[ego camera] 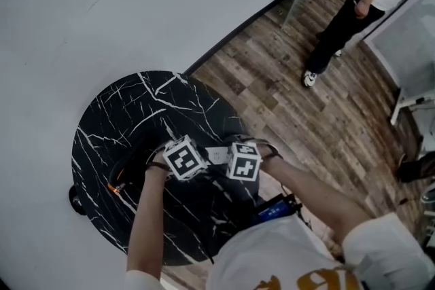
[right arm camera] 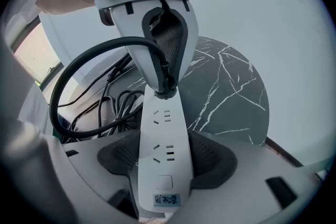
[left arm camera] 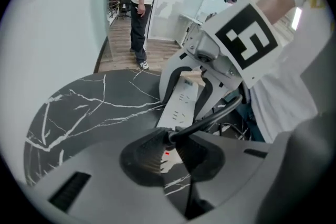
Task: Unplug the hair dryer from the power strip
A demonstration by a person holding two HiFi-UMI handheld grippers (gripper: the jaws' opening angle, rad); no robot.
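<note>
Left hand (ego camera: 158, 164) angled steeply down over black marble table (ego camera: 115, 115). Left gripper (left arm camera: 169, 145) tips pinch black plug (right arm camera: 164, 91) at far end of white power strip (right arm camera: 164, 134); can't tell if the plug is seated. Right gripper (right arm camera: 165, 160) is clamped on the strip's near end, right hand (ego camera: 270, 151) close beside the left. Only the right gripper view shows the cord (right arm camera: 73, 73) looping off; the head view hides both sets of jaws.

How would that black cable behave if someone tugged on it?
The black cable arcs in a wide loop, so it's probably bendy yet springy, not limp. It looks thin, likely light. Its plug sits in the power strip, so a tug might drag that along.
</note>
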